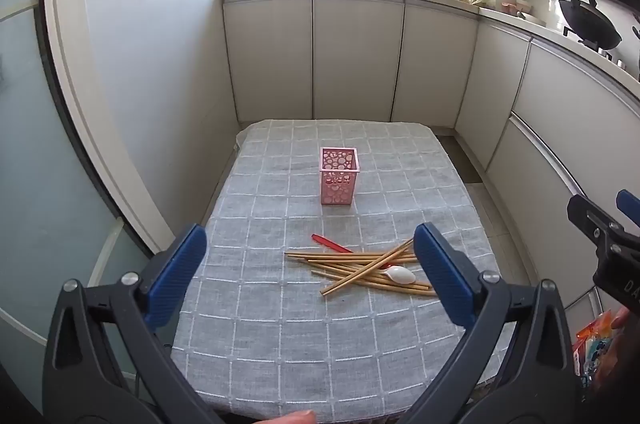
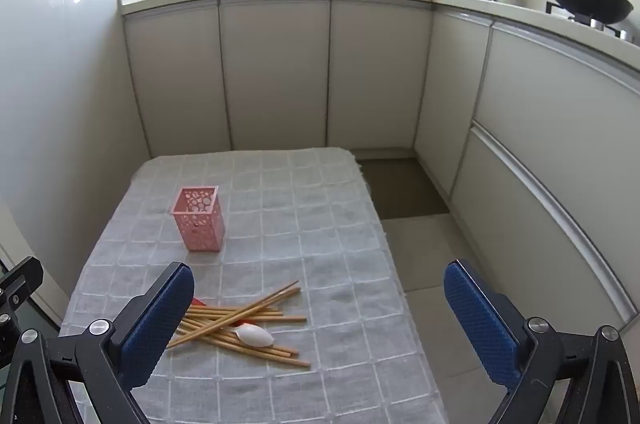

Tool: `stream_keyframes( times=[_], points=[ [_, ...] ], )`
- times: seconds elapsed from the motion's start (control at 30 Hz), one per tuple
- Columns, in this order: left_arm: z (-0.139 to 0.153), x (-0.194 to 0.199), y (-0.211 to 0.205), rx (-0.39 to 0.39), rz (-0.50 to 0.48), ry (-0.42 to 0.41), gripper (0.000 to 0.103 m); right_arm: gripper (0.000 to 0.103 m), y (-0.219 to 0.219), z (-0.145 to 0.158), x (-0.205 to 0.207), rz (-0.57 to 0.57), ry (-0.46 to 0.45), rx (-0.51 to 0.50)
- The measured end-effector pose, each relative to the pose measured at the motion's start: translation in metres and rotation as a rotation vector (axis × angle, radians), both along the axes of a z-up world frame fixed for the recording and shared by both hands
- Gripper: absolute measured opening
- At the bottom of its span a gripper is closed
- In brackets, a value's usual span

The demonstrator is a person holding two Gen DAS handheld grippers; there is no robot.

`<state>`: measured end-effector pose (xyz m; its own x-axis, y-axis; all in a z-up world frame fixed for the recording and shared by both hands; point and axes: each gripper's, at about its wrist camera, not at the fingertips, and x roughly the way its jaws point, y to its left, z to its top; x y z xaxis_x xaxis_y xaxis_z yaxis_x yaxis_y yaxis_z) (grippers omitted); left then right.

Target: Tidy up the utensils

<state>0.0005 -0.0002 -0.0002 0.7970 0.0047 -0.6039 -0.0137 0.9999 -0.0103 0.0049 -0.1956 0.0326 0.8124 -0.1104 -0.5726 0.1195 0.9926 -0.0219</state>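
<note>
Left wrist view: the left gripper is being held spread and empty above the checked tablecloth. The pink perforated holder is standing well ahead. The chopstick pile, long axes running mostly crosswise, is lying ahead, toward its right finger, with a white spoon on top and a red utensil beneath. The right gripper, likewise spread, is seen with the pile by its left finger; neither is judged clearly nearer.
</note>
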Motion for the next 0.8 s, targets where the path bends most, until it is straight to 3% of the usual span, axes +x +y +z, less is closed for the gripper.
stream_keyframes(
  times=[0.3, 0.8],
  points=[
    [-0.0033, -0.0016, -0.0063, 0.04, -0.012, 0.001, 0.103, 0.103, -0.0003, -0.0005, 0.0004, -0.01, -0.012, -0.005],
    [-0.0012, -0.005, -0.0058, 0.037, -0.025, -0.012, 0.103, 0.103, 0.0005, 0.0031, -0.0009, -0.011, -0.024, -0.012]
  ],
)
